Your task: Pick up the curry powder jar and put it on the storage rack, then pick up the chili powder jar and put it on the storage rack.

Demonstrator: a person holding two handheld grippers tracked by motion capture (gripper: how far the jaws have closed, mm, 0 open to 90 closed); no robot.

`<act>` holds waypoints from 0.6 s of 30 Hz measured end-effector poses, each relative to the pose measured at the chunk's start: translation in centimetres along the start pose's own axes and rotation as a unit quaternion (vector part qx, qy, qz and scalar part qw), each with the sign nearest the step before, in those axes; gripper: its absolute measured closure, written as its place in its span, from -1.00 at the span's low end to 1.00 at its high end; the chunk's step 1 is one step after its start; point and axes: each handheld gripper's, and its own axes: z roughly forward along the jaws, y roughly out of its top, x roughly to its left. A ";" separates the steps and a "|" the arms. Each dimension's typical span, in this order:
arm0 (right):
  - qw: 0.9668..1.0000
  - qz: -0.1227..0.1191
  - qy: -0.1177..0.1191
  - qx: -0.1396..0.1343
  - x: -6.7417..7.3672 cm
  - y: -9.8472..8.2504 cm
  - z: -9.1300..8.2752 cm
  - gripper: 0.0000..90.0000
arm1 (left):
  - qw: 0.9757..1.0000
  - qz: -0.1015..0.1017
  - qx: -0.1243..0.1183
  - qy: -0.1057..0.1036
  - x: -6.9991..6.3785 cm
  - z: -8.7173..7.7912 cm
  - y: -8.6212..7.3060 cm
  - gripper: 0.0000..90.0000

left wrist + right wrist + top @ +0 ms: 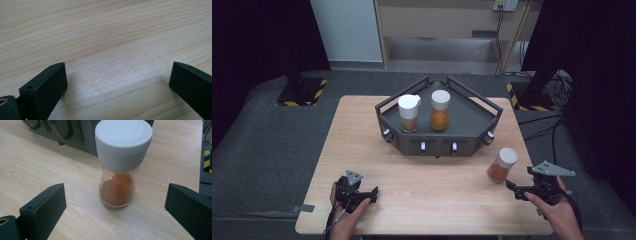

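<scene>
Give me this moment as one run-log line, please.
right gripper: open, facing spice jar standing on table | left gripper: open, idle over table | rack: two jars inside

Both tongs — the left tongs [373, 190] and the right tongs [509, 186] — were matte black, with blocky screw-holed jaws, grey three-cornered top plates and trailing dark cables.
</scene>
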 end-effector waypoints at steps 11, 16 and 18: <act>1.000 0.005 -0.003 0.004 -0.1 0.1 1.4 -0.88 | 1.000 0.000 0.000 0.000 0.0 0.0 0.0 -1.00; 1.000 0.006 -0.006 0.003 -0.2 0.4 2.1 -0.86 | 1.000 0.000 0.000 0.000 0.0 0.0 0.0 -1.00; 1.000 0.006 -0.007 0.002 -0.2 0.6 2.3 -0.85 | 1.000 0.000 0.000 0.000 0.0 0.0 0.0 -1.00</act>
